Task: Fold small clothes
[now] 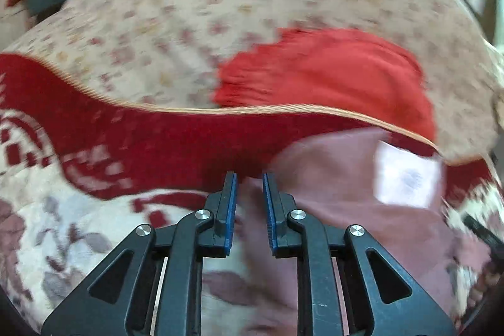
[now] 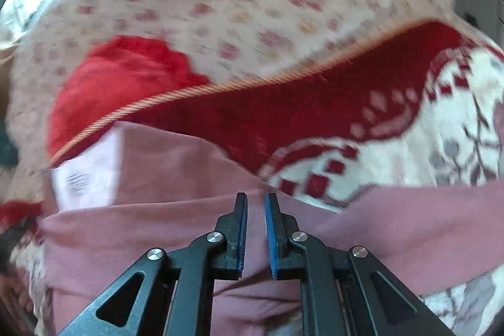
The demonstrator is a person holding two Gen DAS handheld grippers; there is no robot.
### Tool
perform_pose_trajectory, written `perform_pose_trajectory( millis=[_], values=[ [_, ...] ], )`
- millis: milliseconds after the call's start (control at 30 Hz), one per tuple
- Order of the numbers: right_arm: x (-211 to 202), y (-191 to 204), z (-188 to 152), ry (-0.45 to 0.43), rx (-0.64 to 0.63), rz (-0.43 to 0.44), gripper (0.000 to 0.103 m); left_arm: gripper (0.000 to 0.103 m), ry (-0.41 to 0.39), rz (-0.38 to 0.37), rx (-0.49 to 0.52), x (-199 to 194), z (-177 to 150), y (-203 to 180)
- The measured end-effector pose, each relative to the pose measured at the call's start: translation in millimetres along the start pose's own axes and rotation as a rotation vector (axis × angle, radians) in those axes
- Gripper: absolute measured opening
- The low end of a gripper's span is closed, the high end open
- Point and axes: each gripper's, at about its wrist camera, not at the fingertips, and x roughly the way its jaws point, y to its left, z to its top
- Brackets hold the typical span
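Floral sheet [image 1: 195, 5]: pale w/ small pink motifs, fills the upper half of both views, blurred. Blanket [image 1: 176, 140]: dark red border, white patterned field, orange corded edge; lies over the sheet's near side and runs across the middle of each view.

Pink garment [image 2: 176, 229]: the largest small item; lies on the blanket, spread under the right gripper and reaching right across that view. In the left view it sits to the right of the fingers and passes beneath them. White tag [image 2: 85, 175]: at the garment's far-left corner in the right view, faint printed lines, text unreadable.

Red garment [image 1: 330, 74]: bunched on the sheet just beyond the corded edge, apart from both grippers; its near side is tucked behind the blanket's edge.

Left gripper [image 1: 249, 178]: blue pads parallel w/ a narrow gap, pink cloth showing between them; probably not clamped on it, but blur leaves that unsure. Right gripper [image 2: 255, 197]: pads likewise slightly apart over the pink garment, a fold rising btw. them lower down; grip cannot be told.
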Motion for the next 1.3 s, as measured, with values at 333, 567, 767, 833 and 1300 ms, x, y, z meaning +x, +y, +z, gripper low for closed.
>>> perform_pose_trajectory(
  millis=[333,567,767,833,1300],
  values=[
    [39.2,22.2,-33.2,0.25,-0.169,-0.075,0.009,0.021,0.164,0.022,0.056,45.1,-26.9,-18.9],
    [37.1,17.9,-30.8,0.262,-0.135,-0.081,0.012,0.021,0.034,0.006,0.14,15.1,-33.7,-49.8],
    [-57.7,-10.0,-8.6,0.03,-0.063,-0.116,0.021,0.036,0.089,-0.243,0.224,-4.5,-62.8,-112.5],
    [-84.0,-34.0,-12.7,-0.025,-0.064,-0.187,0.035,0.039,0.124,-0.284,0.259,-7.7,-76.9,-133.1],
    [-182.3,-258.6,-88.8,-0.196,0.23,-0.466,0.04,0.04,0.167,-0.308,0.4,-5.2,-107.9,-177.6]
  ],
)
